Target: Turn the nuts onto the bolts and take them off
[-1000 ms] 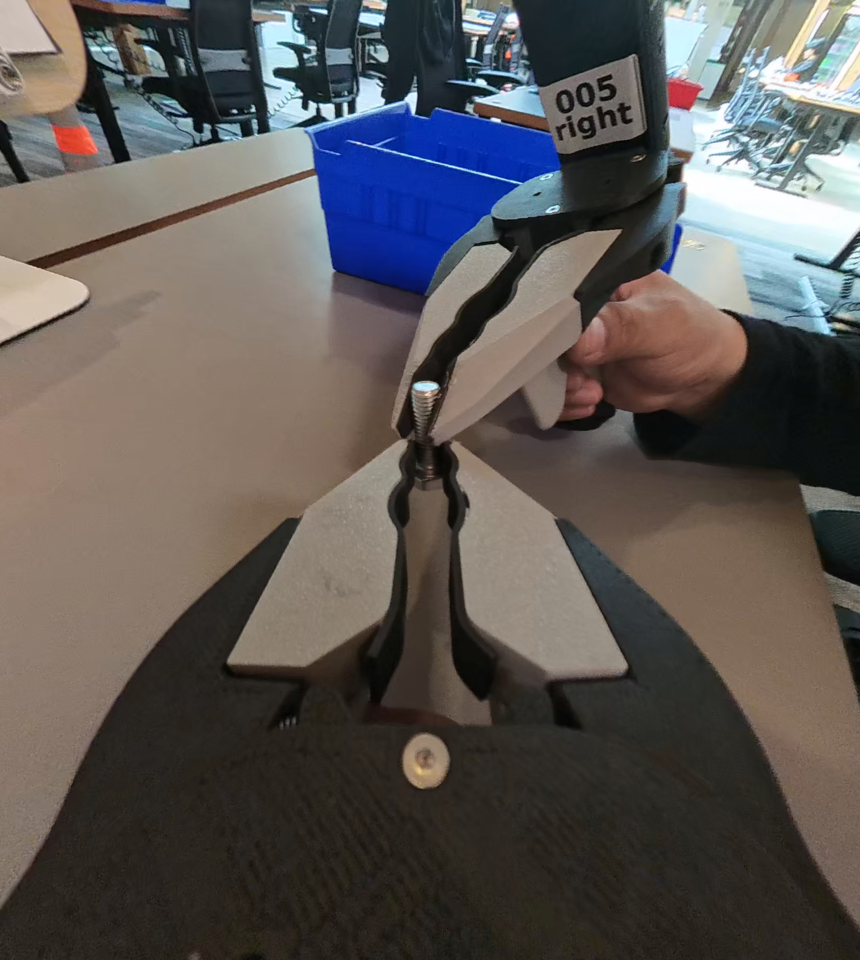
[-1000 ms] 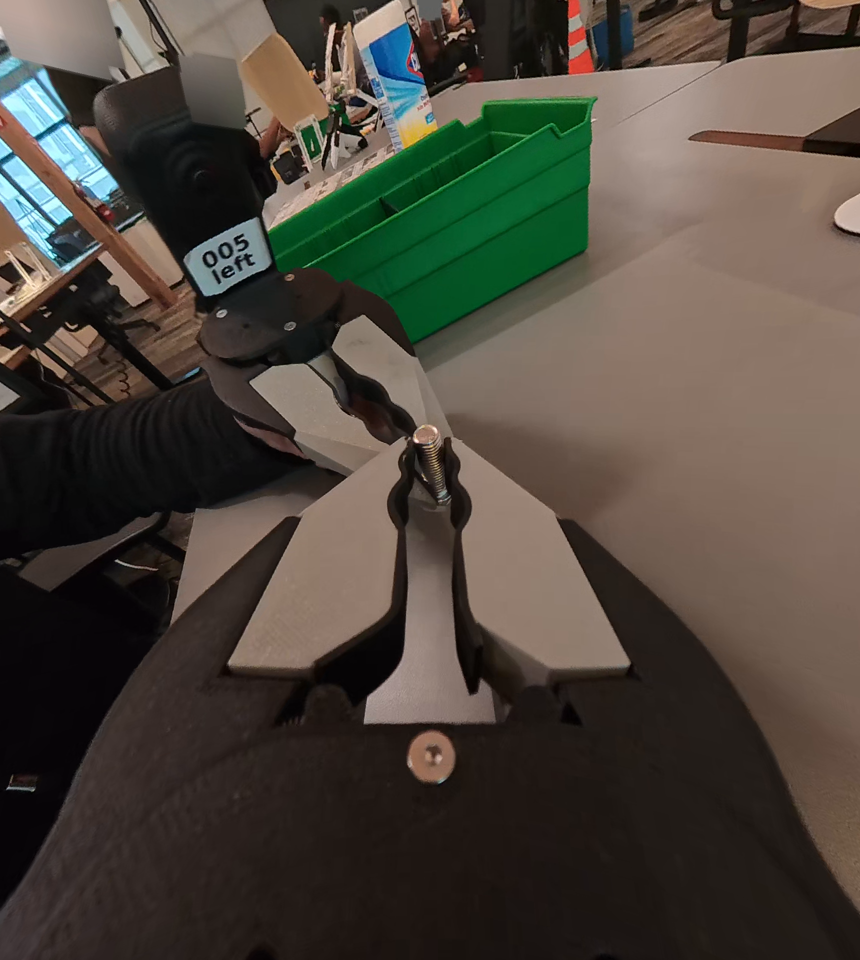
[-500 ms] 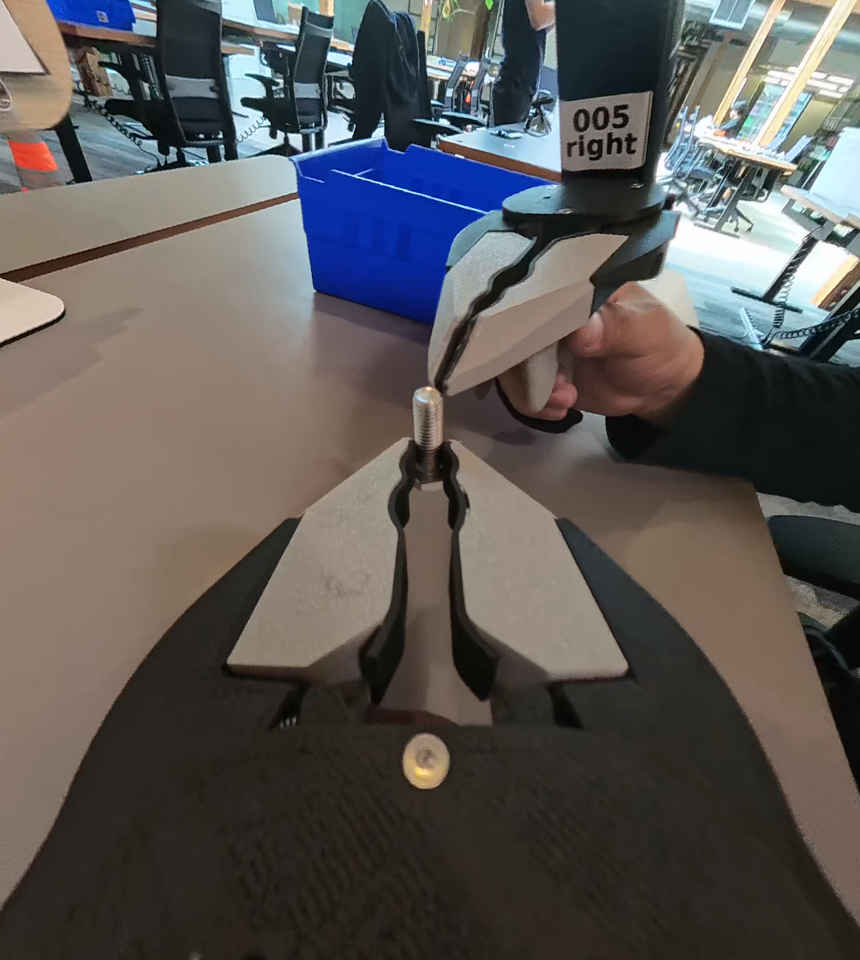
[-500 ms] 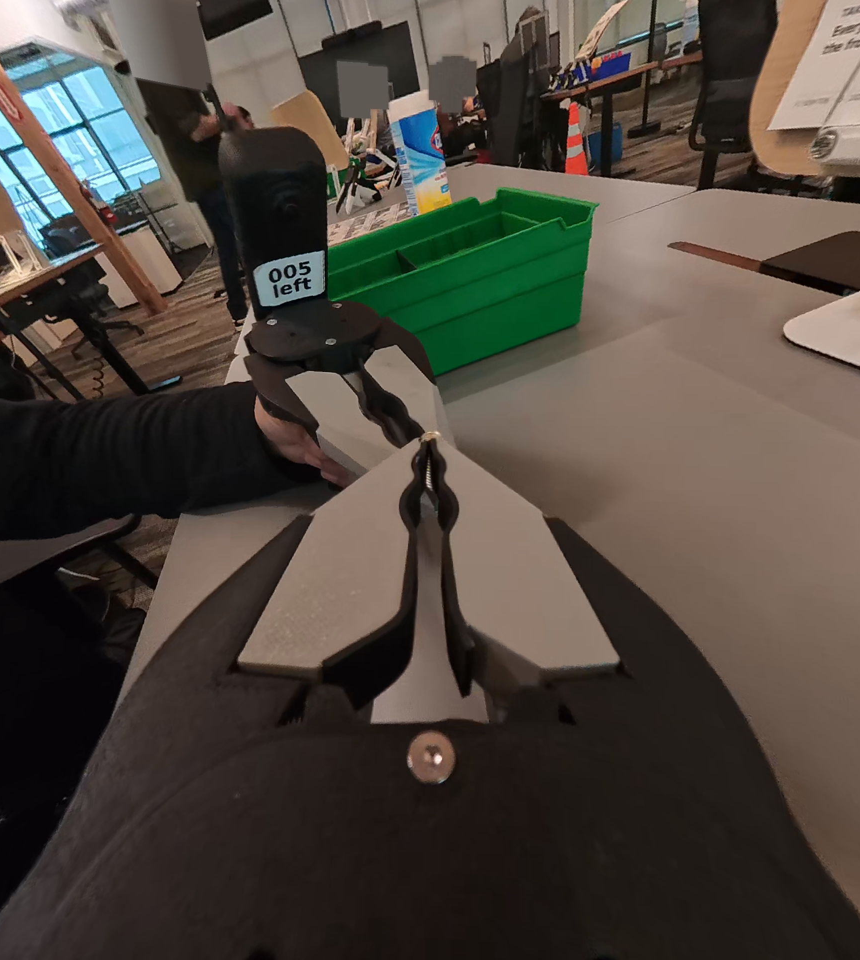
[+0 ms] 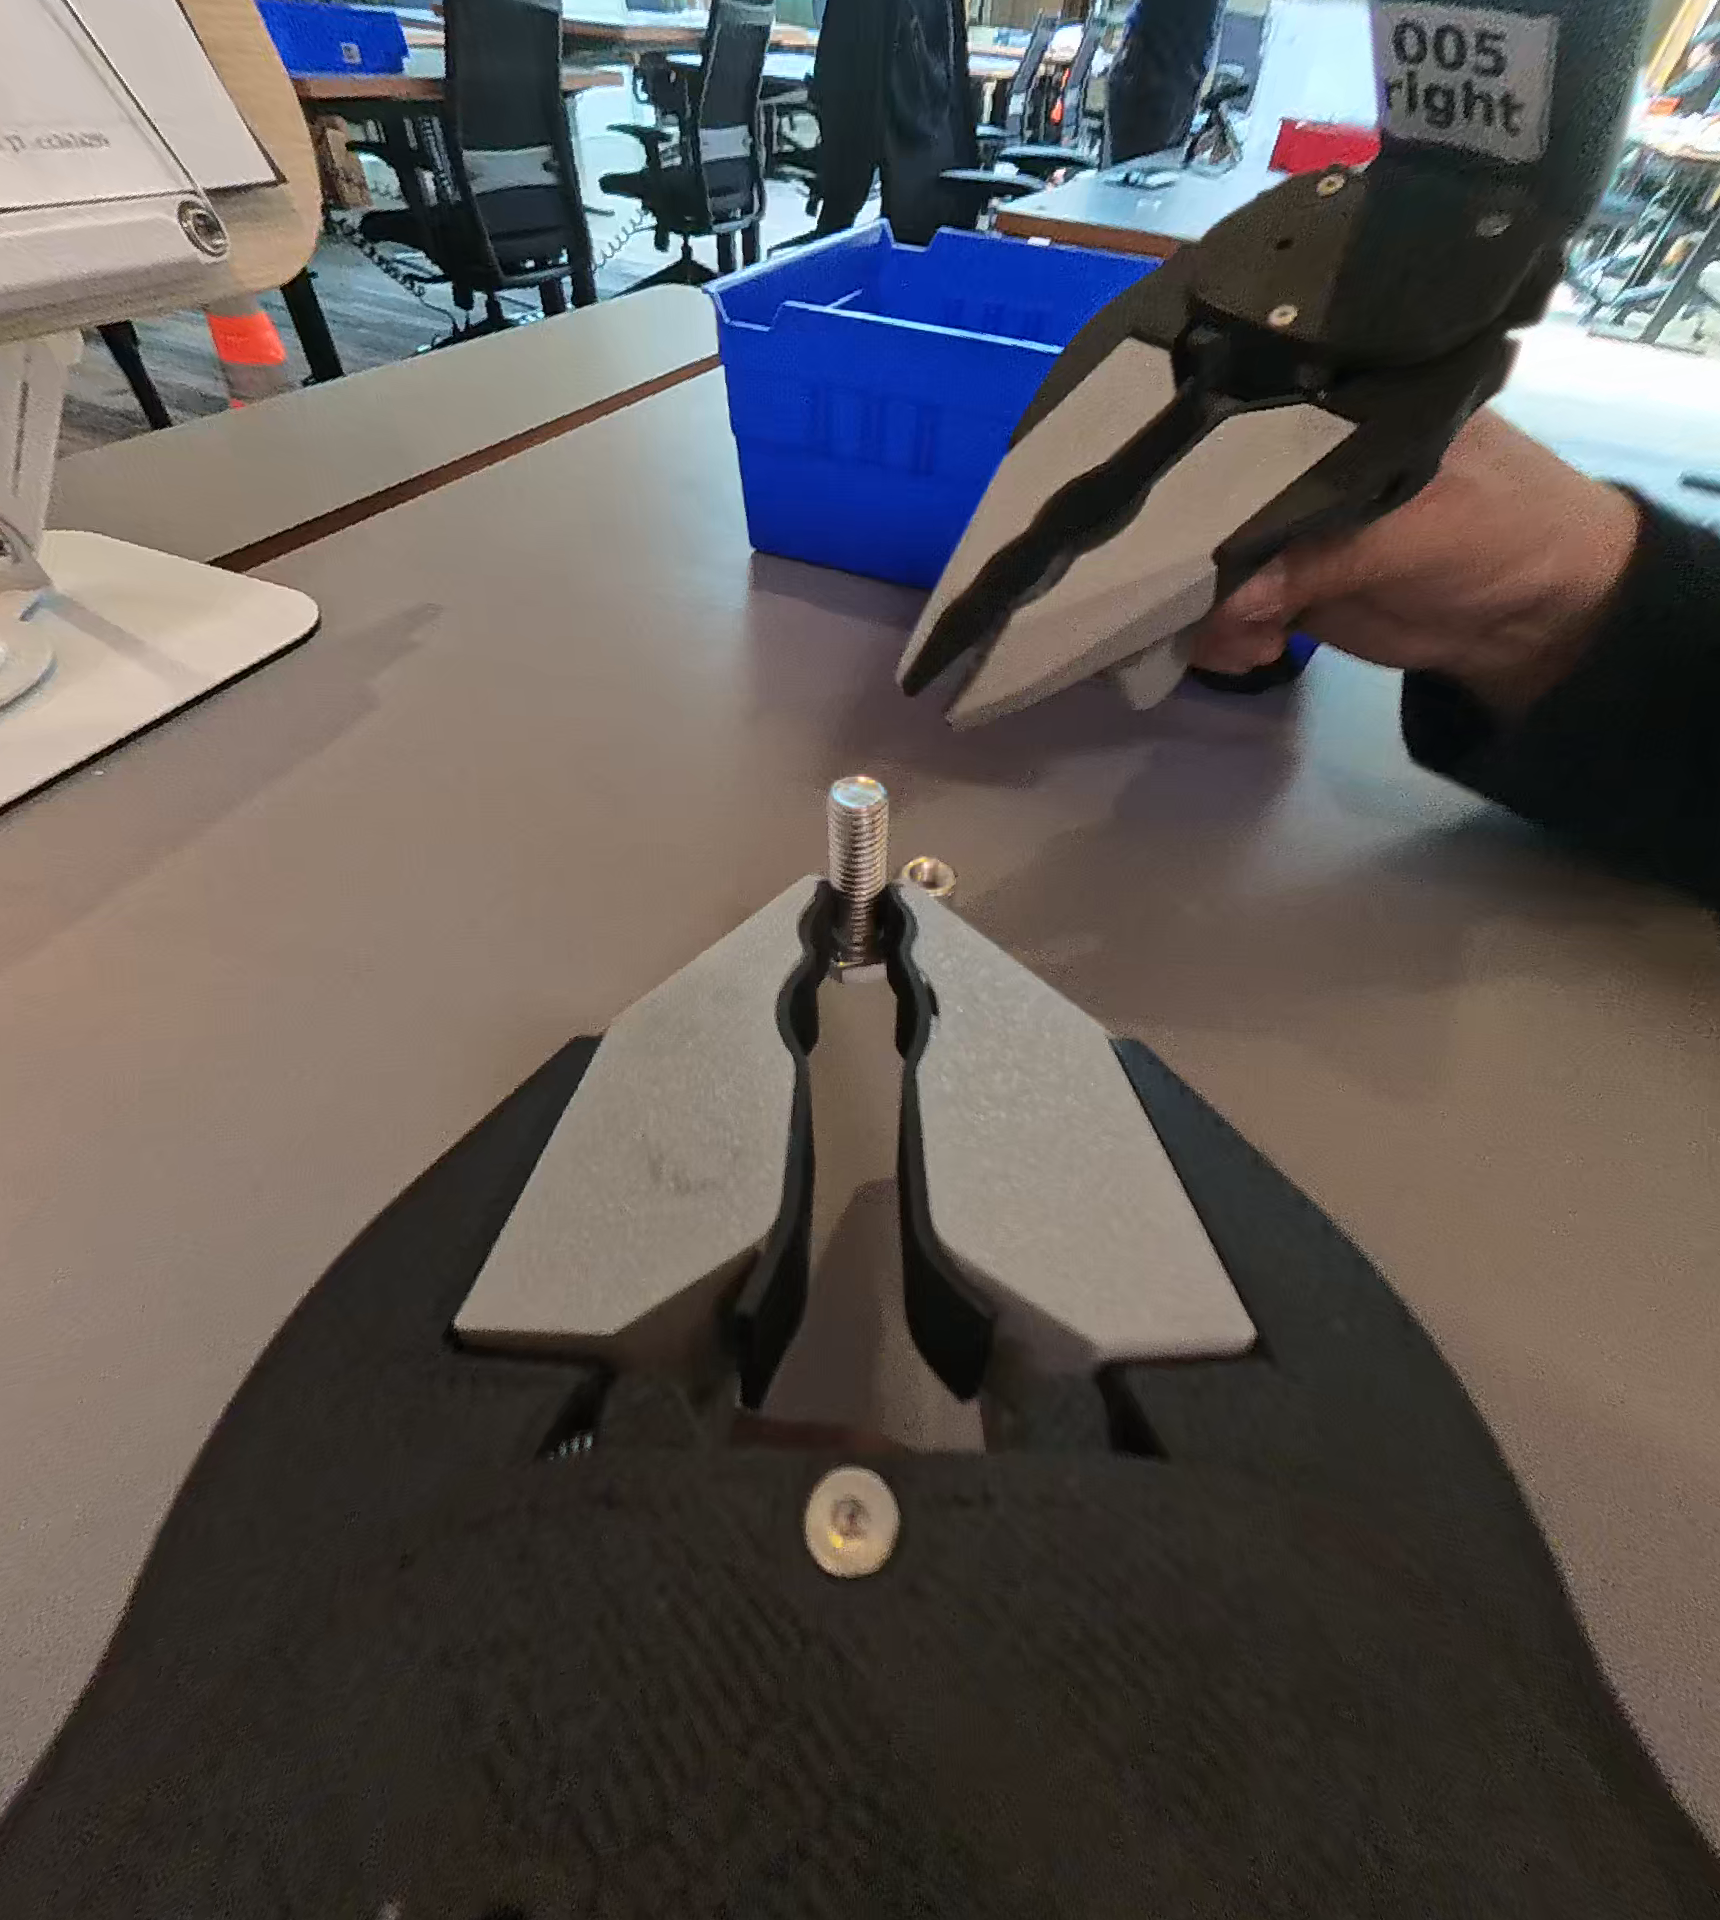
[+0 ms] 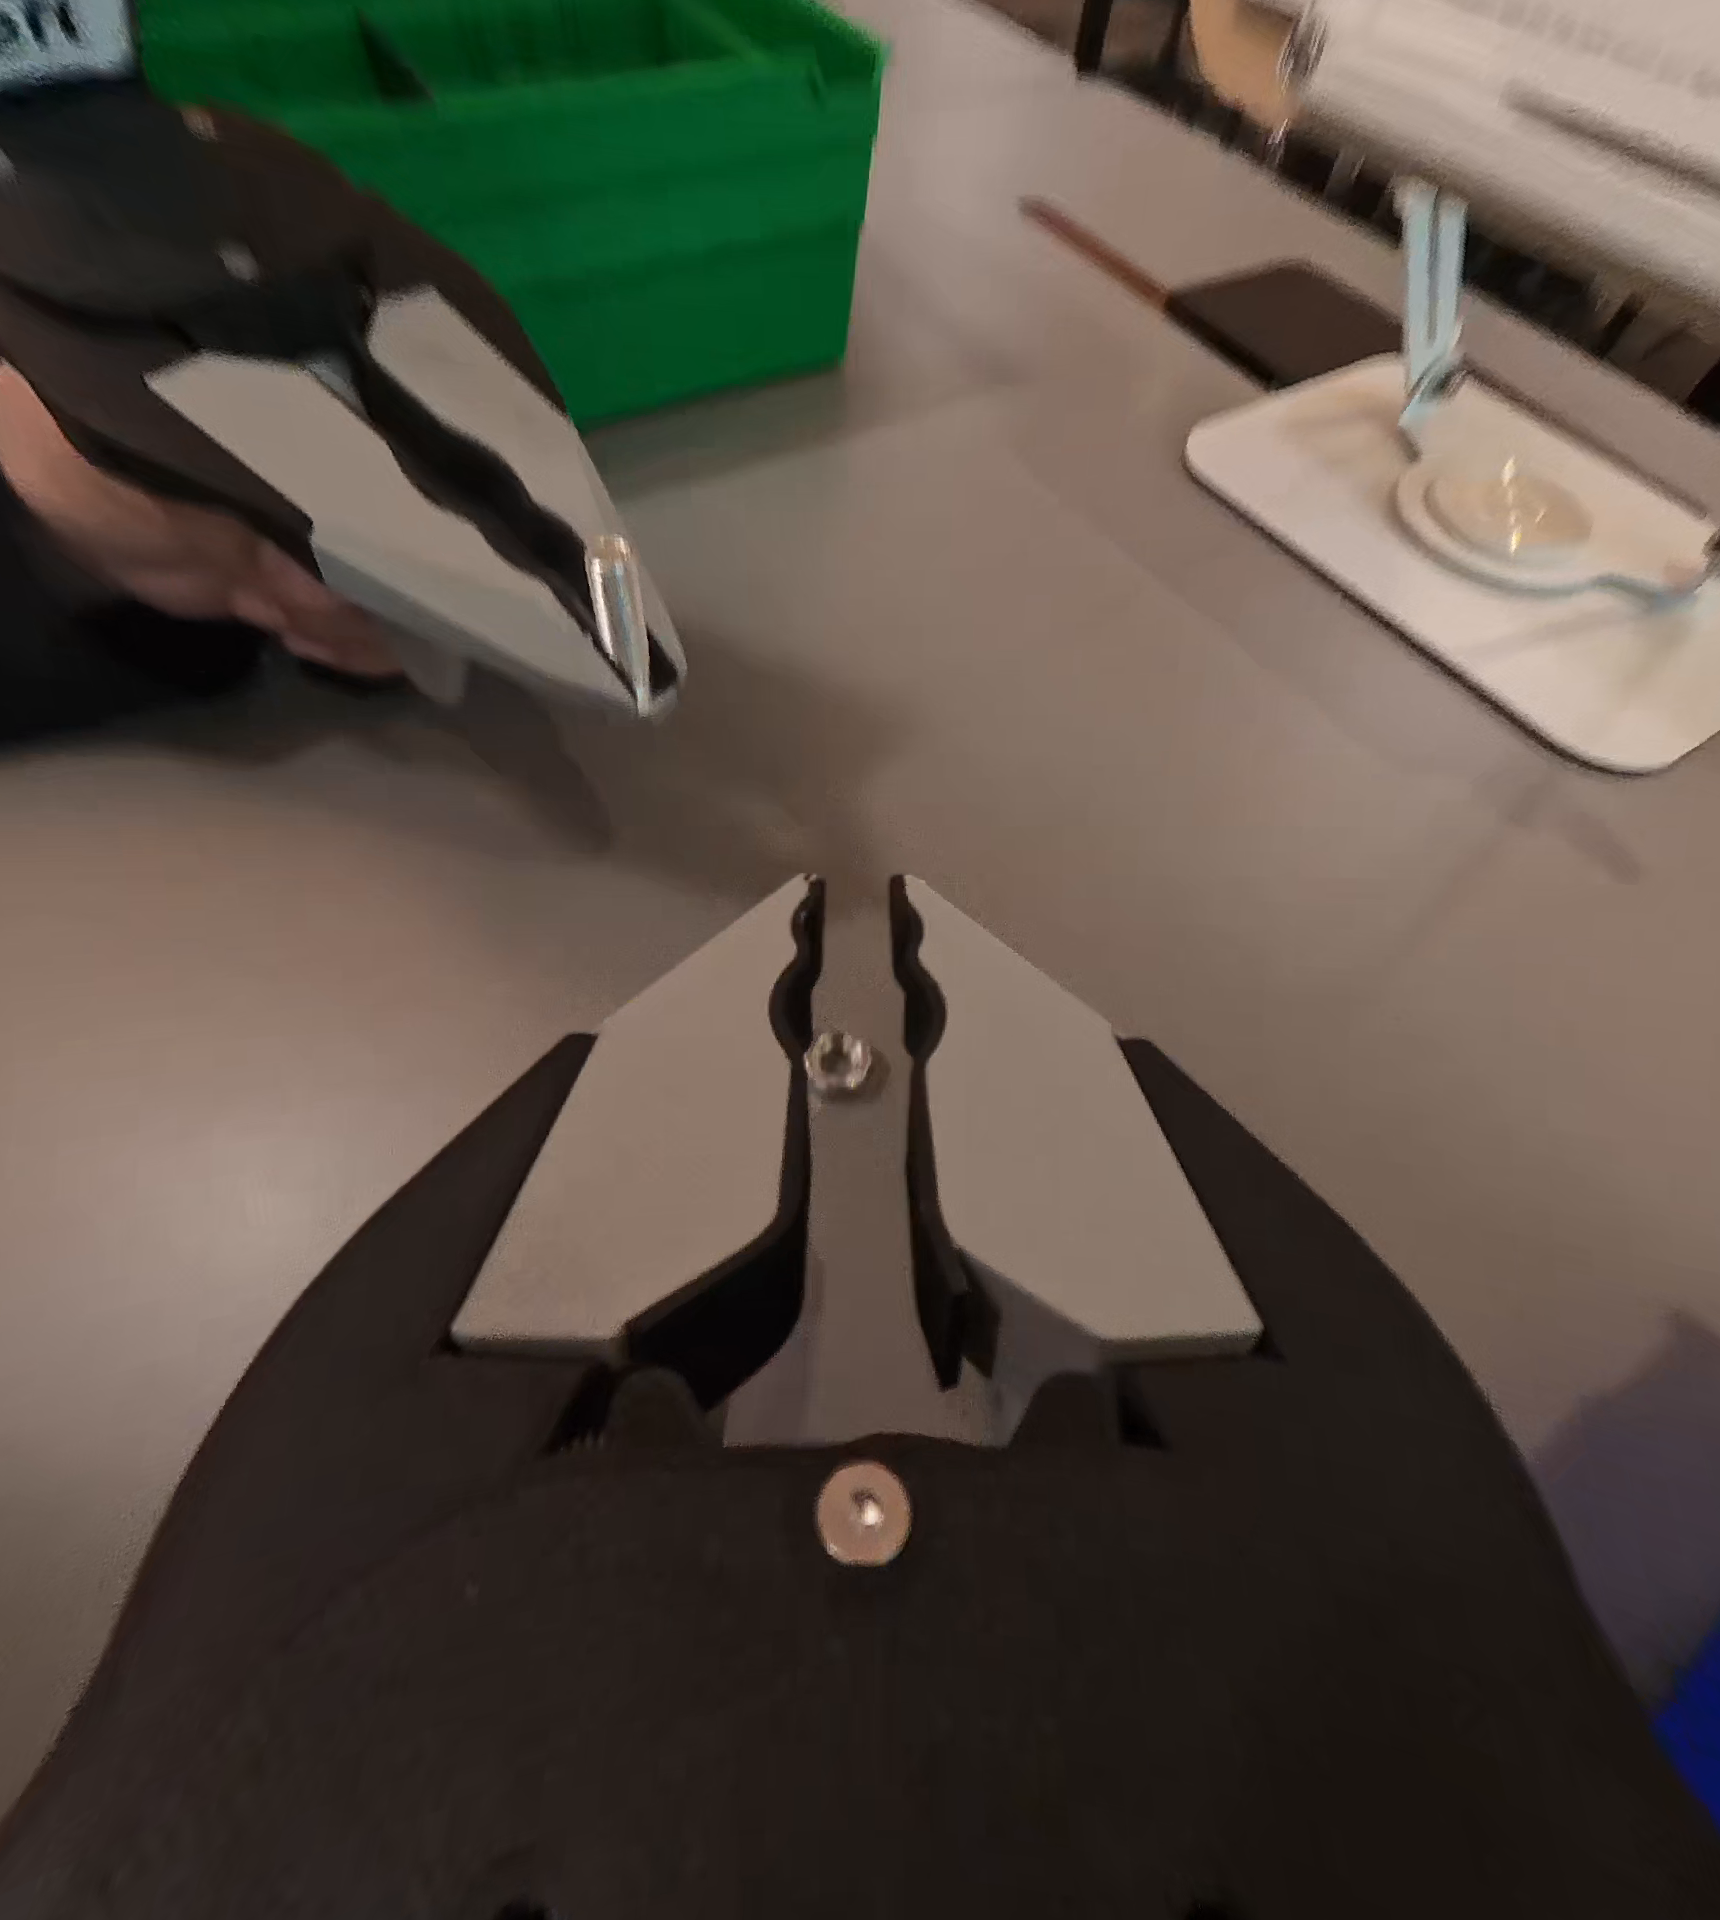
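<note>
The left gripper is clenched on the bolt, which stands upright with its threaded end rising clear above the fingertips and its lower part pinched between them, just as it was a second ago. What has changed sits just beside the bolt: a small silver nut now lies flat on the grey table, at the right fingertip of that gripper, where earlier no nut lay on the surface. In the right wrist view the same nut shows on the table in the gap between the two fingers of the right gripper, which are parted and touch nothing; half a second ago they were closed together. Beyond the bolt, the right gripper has drawn back from it and hangs above the table, up and to the right, held by a hand in a dark sleeve, whereas a second ago its tips were on the bolt's top. Farther behind the bolt stands the blue bin, and off to its far left a white stand.
</note>
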